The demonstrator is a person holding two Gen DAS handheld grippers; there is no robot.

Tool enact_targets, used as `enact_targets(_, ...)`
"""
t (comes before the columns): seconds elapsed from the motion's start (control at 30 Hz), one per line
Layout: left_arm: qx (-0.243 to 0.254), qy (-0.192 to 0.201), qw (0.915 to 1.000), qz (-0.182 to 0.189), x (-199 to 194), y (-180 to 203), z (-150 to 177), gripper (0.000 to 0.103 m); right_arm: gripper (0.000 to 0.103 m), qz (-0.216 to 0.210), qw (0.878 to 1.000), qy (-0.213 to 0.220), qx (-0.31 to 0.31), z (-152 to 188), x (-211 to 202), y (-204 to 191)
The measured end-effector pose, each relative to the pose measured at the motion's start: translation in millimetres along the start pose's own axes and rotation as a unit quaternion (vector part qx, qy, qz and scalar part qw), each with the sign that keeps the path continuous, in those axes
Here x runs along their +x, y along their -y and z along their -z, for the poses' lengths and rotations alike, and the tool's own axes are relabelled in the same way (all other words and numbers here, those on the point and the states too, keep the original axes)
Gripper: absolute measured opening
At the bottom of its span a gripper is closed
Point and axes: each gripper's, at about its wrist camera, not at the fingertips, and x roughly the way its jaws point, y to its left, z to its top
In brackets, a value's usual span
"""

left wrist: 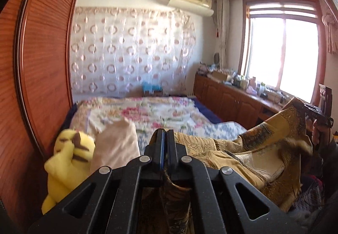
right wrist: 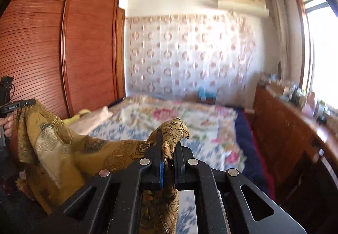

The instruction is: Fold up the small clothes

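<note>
One gold garment (left wrist: 243,149), two claws (left wrist: 165,134) (right wrist: 169,145), one yellow plush (left wrist: 69,160), one pink cloth (left wrist: 118,143), one bed (left wrist: 169,111), one wardrobe (left wrist: 42,65).

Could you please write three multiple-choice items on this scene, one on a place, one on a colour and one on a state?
1. Where does the yellow plush toy lie?
A. on the windowsill
B. on the bed beside the wooden wardrobe
C. on the cabinet

2. What colour is the patterned garment?
A. golden brown
B. plain white
C. bright green

3. How does the right gripper stand?
A. wide open, empty
B. shut on the garment
C. shut on the toy

Answers: 1 B, the toy sits at the bed's wardrobe-side edge; 2 A, gold cloth with dark ornament; 3 B, cloth is pinched between its fingers while the left gripper grips another part.
</note>
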Motion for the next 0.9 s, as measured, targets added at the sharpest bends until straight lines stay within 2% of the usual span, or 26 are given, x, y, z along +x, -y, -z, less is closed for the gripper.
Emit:
enact_targets(0.07,0.001,0.017,0.9998,-0.002,5,-1,-19,0.003,0.006,0.011,1.0,0.018,-0.012,-19,-5,2)
enact_targets(0.2,0.012,0.026,0.9994,-0.02,29,-5,-61,0.003,0.006,0.031,0.998,0.047,-0.023,-62,-7,12)
enact_targets(0.3,0.014,0.023,0.9985,-0.047,64,-16,-88,0.003,0.006,0.051,0.997,0.039,-0.032,-86,21,16)
enact_targets(0.37,0.019,0.02,0.9952,-0.094,102,-27,-92,0.003,0.006,0.069,0.997,0.013,-0.027,-92,61,20)
enact_targets(0.4,0.019,0.019,0.9945,-0.101,113,-31,-89,0.003,0.006,0.075,0.997,-0.003,-0.022,-92,86,19)
enact_targets(0.47,0.02,-0.014,0.9931,-0.115,151,-43,-74,0.004,0.009,0.095,0.994,-0.044,-0.014,-84,132,19)
enact_targets(0.53,0.004,-0.05,0.9934,-0.103,174,-53,-53,0.027,0.029,0.116,0.987,-0.114,-0.015,-61,180,20)
enact_targets(0.57,-0.007,-0.06,0.9944,-0.086,179,-60,-39,0.039,0.03,0.126,0.983,-0.134,-0.01,-49,195,20)
enact_targets(0.6,-0.01,-0.063,0.9946,-0.083,180,-57,-33,0.041,0.031,0.127,0.981,-0.148,0.0,-38,205,21)
enact_targets(0.7,-0.01,-0.098,0.9924,-0.073,184,-58,-4,0.042,0.034,0.1,0.979,-0.177,0.025,-4,220,16)
enact_targets(0.87,0.002,-0.153,0.9866,-0.058,186,-41,34,0.043,0.042,0.064,0.979,-0.195,0.019,23,224,1)
enact_targets(0.9,0.002,-0.16,0.9857,-0.055,187,-38,39,0.058,0.047,0.053,0.979,-0.197,0.023,29,221,2)
